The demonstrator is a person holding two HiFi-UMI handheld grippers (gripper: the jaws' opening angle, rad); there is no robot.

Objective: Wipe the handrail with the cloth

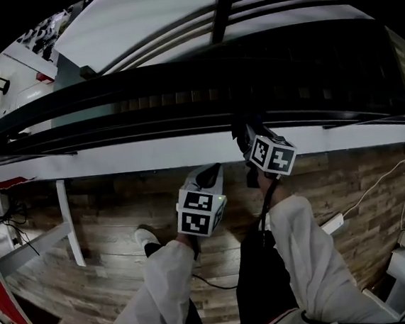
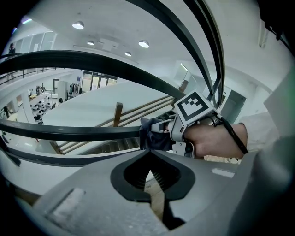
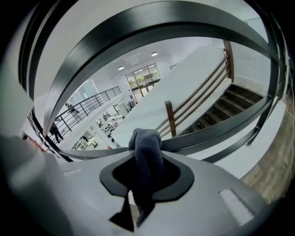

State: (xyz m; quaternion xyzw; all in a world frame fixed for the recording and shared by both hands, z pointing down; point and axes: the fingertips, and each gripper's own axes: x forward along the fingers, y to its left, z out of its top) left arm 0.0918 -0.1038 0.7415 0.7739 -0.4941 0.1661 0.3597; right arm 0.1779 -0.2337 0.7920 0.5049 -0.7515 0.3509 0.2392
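Observation:
The dark handrail (image 1: 146, 92) runs across the head view above a white ledge. My right gripper (image 1: 252, 140) reaches up to it, shut on a dark grey cloth (image 3: 146, 159). In the right gripper view the cloth's bunched top touches the rail (image 3: 221, 131). The left gripper view shows the same cloth (image 2: 154, 133) pressed against the rail (image 2: 69, 131) by the right gripper (image 2: 161, 126). My left gripper (image 1: 207, 175) hangs lower and to the left, just below the ledge. Its jaws (image 2: 150, 153) are shut with nothing in them.
A white ledge (image 1: 117, 159) lies under the railing bars, with wooden floor (image 1: 96, 239) on my side. A white post (image 1: 69, 220) stands at the left, cables trail at the right. Beyond the rail a staircase (image 3: 230, 103) drops to a lower hall.

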